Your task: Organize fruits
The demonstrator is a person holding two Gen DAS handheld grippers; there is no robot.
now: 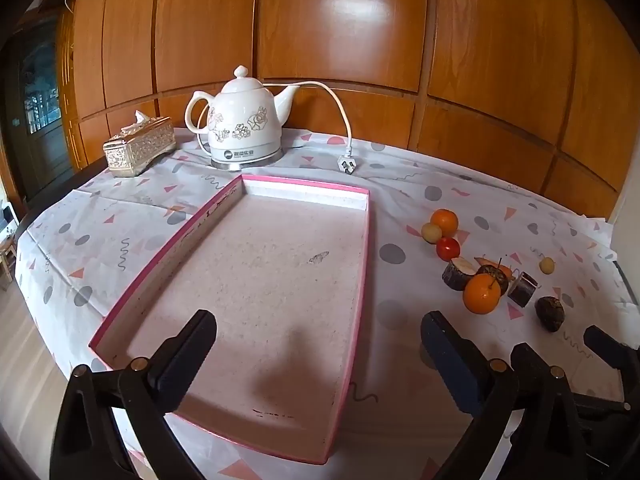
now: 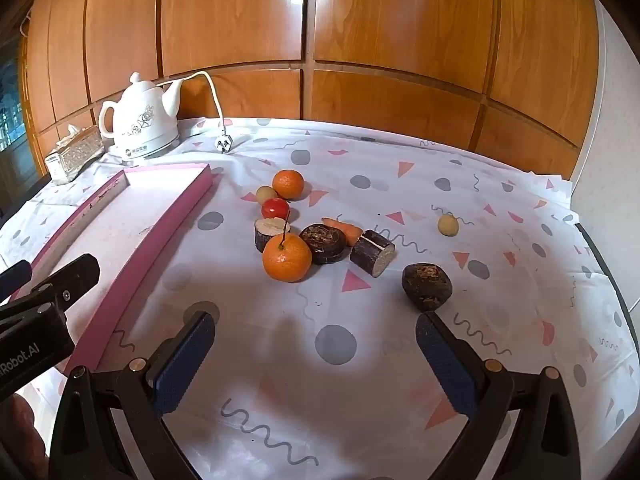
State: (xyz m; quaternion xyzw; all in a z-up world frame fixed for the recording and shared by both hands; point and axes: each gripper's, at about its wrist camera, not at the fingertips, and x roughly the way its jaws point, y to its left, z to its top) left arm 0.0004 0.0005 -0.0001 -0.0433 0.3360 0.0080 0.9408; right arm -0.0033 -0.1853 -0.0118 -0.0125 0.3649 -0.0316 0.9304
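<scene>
Black-framed, blue-padded: my right gripper (image 2: pixel 316 344), spread wide, grasping nothing; my left gripper (image 1: pixel 320 344), likewise released, over the pink tray (image 1: pixel 362 264). Tray bare. Stemmed orange (image 2: pixel 287 257), tomato (image 2: pixel 275 208), remaining fruit: all on tablecloth (image 2: pixel 400 360), unsorted.

Two round orange tangerines (image 2: pixel 287 257), one red tomato (image 2: pixel 275 208) and two pale yellow balls (image 2: pixel 447 225) lie out. Two dark cut cane chunks (image 2: pixel 372 258), two dark wrinkled fruits (image 2: pixel 427 287) and one orange carrot piece (image 2: pixel 345 229) join them.
</scene>
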